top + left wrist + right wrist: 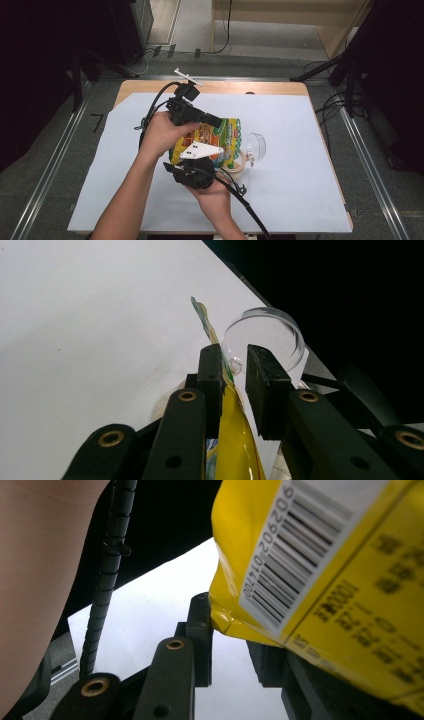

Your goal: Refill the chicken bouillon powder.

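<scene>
**Two grippers meet at a yellow snack bag**

In the high view both hands converge at the middle of the white table sheet point(300, 165). The left gripper point(210, 119) reaches in from the far side, the right gripper point(192, 160) from the near side under its white three-cornered plate, and the yellow snack bag point(220, 137) sits between them, lifted off the sheet as far as can be told.

Along the left gripper point(234, 385), the bag's thin sealed edge point(235, 440) runs up between the two black jaws and lies against the left one; a clear gap separates it from the right jaw, so the jaws stand parted and are not pinching it. Just beyond the fingertips a clear plastic cup point(270, 332) lies on its side, mouth turned toward the camera (the high view places it point(256, 145) just past the bag, with a roll of tape point(239, 162) beside it).

Along the right gripper point(235, 630), the barcoded back of the bag point(320, 580) hangs over the right jaw and hides most of it. The bag's lower corner touches the tip of the left jaw. Whether these jaws press on the bag cannot be told. A ribbed black cable point(107, 575) and a forearm point(40, 580) stand to the left.
</scene>
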